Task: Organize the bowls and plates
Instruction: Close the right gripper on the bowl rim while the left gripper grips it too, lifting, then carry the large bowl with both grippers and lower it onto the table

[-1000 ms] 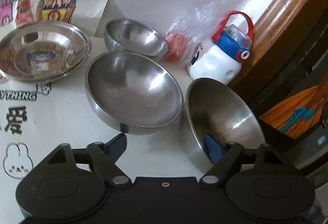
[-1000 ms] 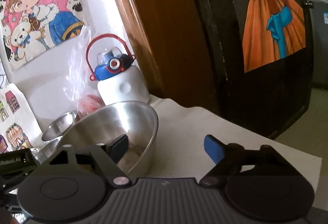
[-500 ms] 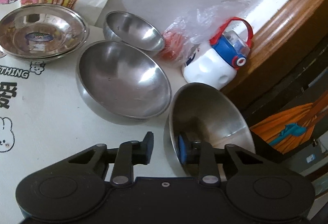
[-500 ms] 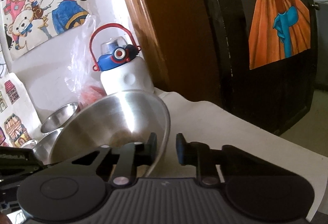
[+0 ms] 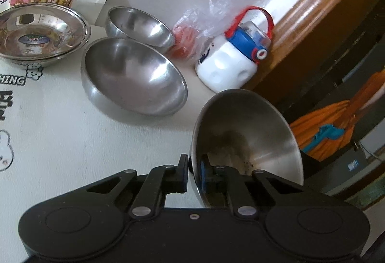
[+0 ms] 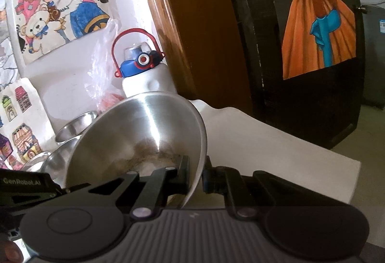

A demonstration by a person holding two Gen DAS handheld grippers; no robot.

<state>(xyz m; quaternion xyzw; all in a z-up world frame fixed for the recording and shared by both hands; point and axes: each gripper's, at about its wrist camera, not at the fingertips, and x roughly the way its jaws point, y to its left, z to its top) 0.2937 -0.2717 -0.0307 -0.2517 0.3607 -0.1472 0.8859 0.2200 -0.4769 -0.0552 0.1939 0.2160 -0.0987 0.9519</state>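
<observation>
Left wrist view: left gripper (image 5: 193, 174) just closed, pinching rim of tilted steel bowl (image 5: 250, 137) over table (image 5: 60, 137), big bowl (image 5: 134, 77), small bowl (image 5: 139, 26), plate (image 5: 41, 32), bottle (image 5: 238, 63) behind; right wrist view: right gripper (image 6: 196, 175) clamped on the bowl's opposite rim.

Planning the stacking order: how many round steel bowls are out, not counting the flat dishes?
3: a small bowl at the back, a large bowl before it, and a tilted bowl gripped by both tools. Others may be out of frame.
</observation>
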